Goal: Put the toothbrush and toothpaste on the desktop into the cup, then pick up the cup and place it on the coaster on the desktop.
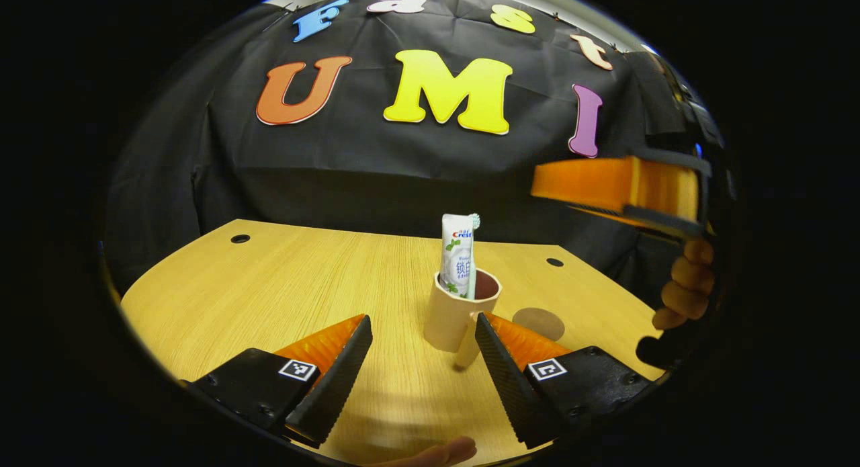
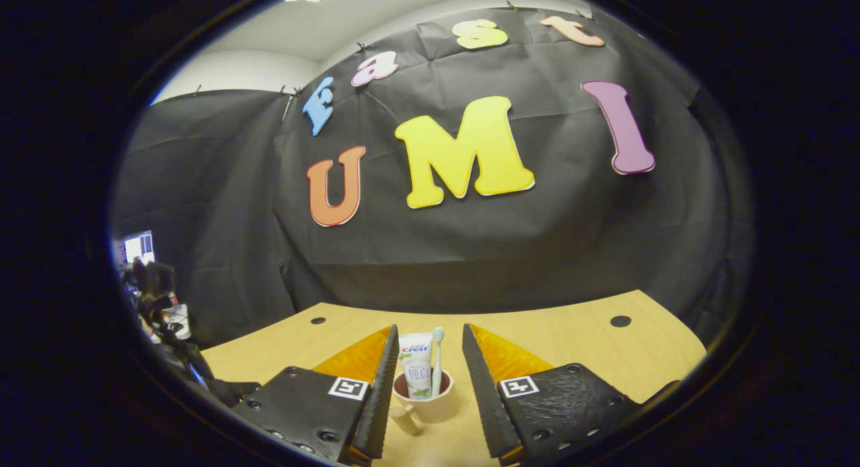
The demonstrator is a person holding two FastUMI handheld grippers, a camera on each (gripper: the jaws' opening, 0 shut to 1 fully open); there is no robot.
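Note:
A beige cup [image 1: 451,314] stands on the wooden table [image 1: 269,285] with a white toothpaste tube [image 1: 458,255] upright in it and the toothbrush head [image 1: 475,220] peeking out behind the tube. Its handle [image 1: 468,349] points toward me. My left gripper [image 1: 423,319] is open and low, and its right finger is next to the handle. A round brown coaster [image 1: 539,323] lies just right of the cup. In the right gripper view, my right gripper [image 2: 429,329] hangs open above the cup [image 2: 430,403], with the tube [image 2: 416,366] and toothbrush [image 2: 437,361] seen between its fingers. The right gripper [image 1: 557,190] hovers high on the right.
The table has cable holes [image 1: 240,238] [image 1: 554,261] near its far edge, which meets the black cloth wall. A hand [image 1: 685,285] holds the right gripper at the right. A fingertip [image 1: 440,450] shows at the bottom. Equipment and a screen [image 2: 138,246] sit beyond the table's left side.

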